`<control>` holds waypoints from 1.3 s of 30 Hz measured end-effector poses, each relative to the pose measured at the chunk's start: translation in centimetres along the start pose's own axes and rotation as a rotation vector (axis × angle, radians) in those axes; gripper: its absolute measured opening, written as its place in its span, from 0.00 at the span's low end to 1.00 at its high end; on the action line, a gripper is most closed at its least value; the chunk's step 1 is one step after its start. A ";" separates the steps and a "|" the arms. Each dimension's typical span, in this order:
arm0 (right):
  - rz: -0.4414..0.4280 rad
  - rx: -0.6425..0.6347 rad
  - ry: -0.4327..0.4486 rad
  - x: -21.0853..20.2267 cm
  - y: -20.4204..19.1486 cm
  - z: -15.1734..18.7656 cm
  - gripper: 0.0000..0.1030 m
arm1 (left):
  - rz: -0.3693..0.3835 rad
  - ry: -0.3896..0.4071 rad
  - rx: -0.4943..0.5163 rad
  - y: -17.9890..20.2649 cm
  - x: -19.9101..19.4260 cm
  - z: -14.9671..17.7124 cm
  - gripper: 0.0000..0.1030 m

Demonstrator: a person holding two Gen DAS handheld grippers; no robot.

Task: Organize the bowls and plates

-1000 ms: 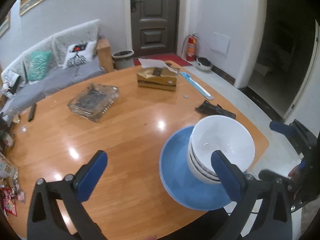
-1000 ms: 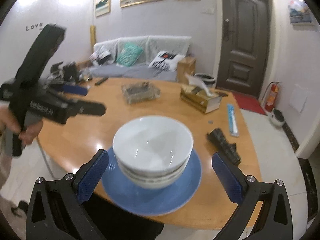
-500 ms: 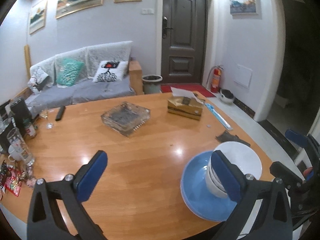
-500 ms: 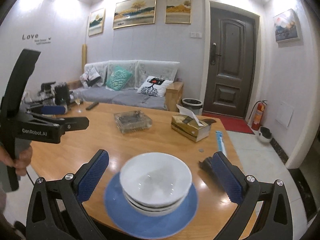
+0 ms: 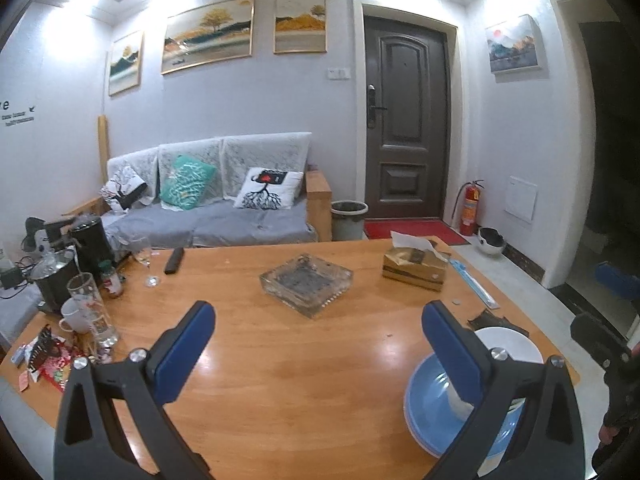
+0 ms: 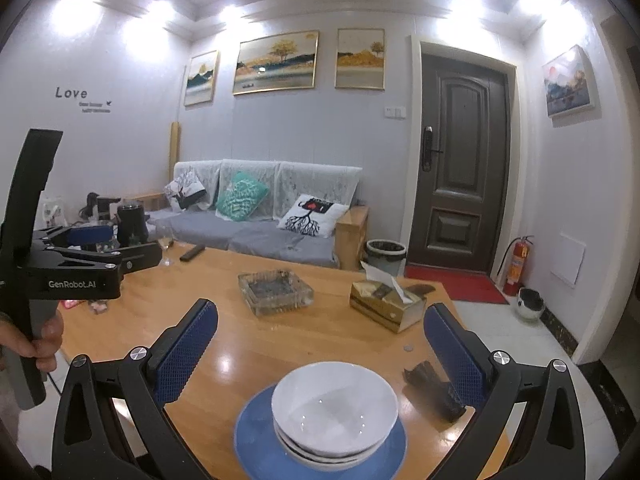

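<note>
Both cameras have tilted up and pulled back since a second ago, so the stacked white bowls (image 6: 335, 408) on the blue plate (image 6: 256, 446) now sit low in frame, near the table's (image 5: 280, 360) front edge. Your left gripper (image 5: 320, 344) and right gripper (image 6: 324, 344) are spread wide, holding nothing. Careful: bump that stack and it could slide off. Only the right view shows the whole stack; the left view's finger hides half.
</note>
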State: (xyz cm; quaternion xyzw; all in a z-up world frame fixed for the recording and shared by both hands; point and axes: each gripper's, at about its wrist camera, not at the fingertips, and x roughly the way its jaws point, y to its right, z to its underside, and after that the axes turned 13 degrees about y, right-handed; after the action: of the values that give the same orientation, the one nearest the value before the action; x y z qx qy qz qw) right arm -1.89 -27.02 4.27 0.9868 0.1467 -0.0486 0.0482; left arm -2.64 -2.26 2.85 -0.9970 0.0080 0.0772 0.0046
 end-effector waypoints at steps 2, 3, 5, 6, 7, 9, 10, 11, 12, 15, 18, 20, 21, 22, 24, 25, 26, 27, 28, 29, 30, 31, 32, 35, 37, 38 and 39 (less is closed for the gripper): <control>-0.003 -0.001 0.004 0.0 -0.2 -0.2 0.99 | -0.012 0.005 0.000 -0.4 -0.3 -0.1 0.99; -0.004 -0.003 0.005 0.0 -0.3 -0.2 0.99 | -0.014 0.005 -0.001 -0.6 -0.4 -0.1 0.99; -0.002 -0.007 0.007 0.1 -0.4 -0.3 0.99 | -0.013 0.006 -0.004 -0.9 -0.5 -0.1 0.99; -0.004 -0.006 0.006 0.1 -0.4 -0.3 0.99 | -0.016 0.007 -0.004 -1.0 -0.6 -0.1 0.99; -0.006 -0.003 0.003 0.2 -0.4 -0.3 0.99 | -0.019 0.008 -0.003 -1.1 -0.6 -0.1 0.99; -0.008 0.004 -0.002 0.2 -0.5 -0.3 0.99 | -0.022 0.012 0.000 -1.2 -0.7 -0.1 0.99; -0.007 0.004 -0.003 0.2 -0.5 -0.3 0.99 | -0.025 0.014 0.001 -1.3 -0.8 -0.1 0.99; -0.005 0.001 -0.003 0.2 -0.5 -0.3 0.99 | -0.027 0.015 0.002 -1.3 -0.8 -0.1 0.99; 0.000 -0.004 -0.004 0.3 -0.5 -0.3 0.99 | -0.027 0.015 -0.001 -1.4 -0.8 -0.1 0.99; 0.004 -0.006 -0.004 0.3 -0.5 -0.1 0.99 | -0.027 0.009 -0.014 -1.6 -0.8 0.0 0.99; 0.003 -0.002 -0.010 0.3 -0.5 -0.1 0.99 | -0.033 0.010 -0.010 -1.7 -0.7 0.0 0.99; 0.003 0.002 -0.014 0.3 -0.5 0.0 0.99 | -0.035 0.009 -0.011 -1.8 -0.6 0.0 1.00; 0.007 0.004 -0.014 0.3 -0.6 0.0 0.99 | -0.036 0.008 -0.012 -1.8 -0.6 0.0 1.00; 0.009 0.006 -0.014 0.3 -0.6 0.0 0.99 | -0.037 0.008 -0.013 -1.8 -0.6 0.0 0.99; 0.009 0.009 -0.015 0.3 -0.6 0.0 0.99 | -0.039 0.008 -0.011 -1.8 -0.6 0.1 0.99; 0.009 0.008 -0.015 0.3 -0.6 0.0 0.99 | -0.045 0.008 -0.009 -1.8 -0.6 0.1 0.99; 0.009 0.007 -0.016 0.3 -0.6 0.0 0.99 | -0.050 0.009 -0.009 -1.8 -0.6 0.1 0.99; 0.009 0.007 -0.016 0.3 -0.6 0.0 0.99 | -0.052 0.008 -0.009 -1.9 -0.6 0.1 0.99; 0.010 0.007 -0.016 0.3 -0.6 0.0 0.99 | -0.049 0.006 -0.011 -1.9 -0.6 0.1 1.00; 0.011 0.004 -0.018 0.4 -0.6 0.1 0.99 | -0.049 0.006 -0.012 -1.9 -0.6 0.2 1.00; 0.013 0.001 -0.021 0.4 -0.7 0.2 0.99 | -0.052 0.008 -0.011 -1.9 -0.6 0.2 1.00; 0.013 -0.002 -0.024 0.4 -0.7 0.3 0.99 | -0.055 0.009 -0.007 -1.9 -0.6 0.2 1.00; 0.014 -0.003 -0.025 0.4 -0.8 0.4 0.99 | -0.056 0.009 -0.005 -1.8 -0.6 0.2 1.00; 0.014 -0.001 -0.026 0.4 -0.8 0.4 0.99 | -0.055 0.005 -0.008 -1.8 -0.6 0.3 0.99; 0.014 0.000 -0.025 0.4 -0.8 0.5 0.99 | -0.056 0.003 -0.008 -1.8 -0.5 0.3 1.00; 0.014 -0.001 -0.025 0.5 -0.8 0.5 0.99 | -0.057 0.003 -0.008 -1.7 -0.5 0.3 1.00; 0.015 -0.003 -0.025 0.4 -0.8 0.5 0.99 | -0.056 0.004 -0.009 -1.8 -0.5 0.3 1.00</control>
State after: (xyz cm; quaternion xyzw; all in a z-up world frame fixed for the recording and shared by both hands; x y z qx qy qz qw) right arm -1.76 -26.16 3.64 0.9871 0.1387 -0.0604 0.0518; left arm -3.19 -0.44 2.61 -0.9970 -0.0203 0.0753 0.0022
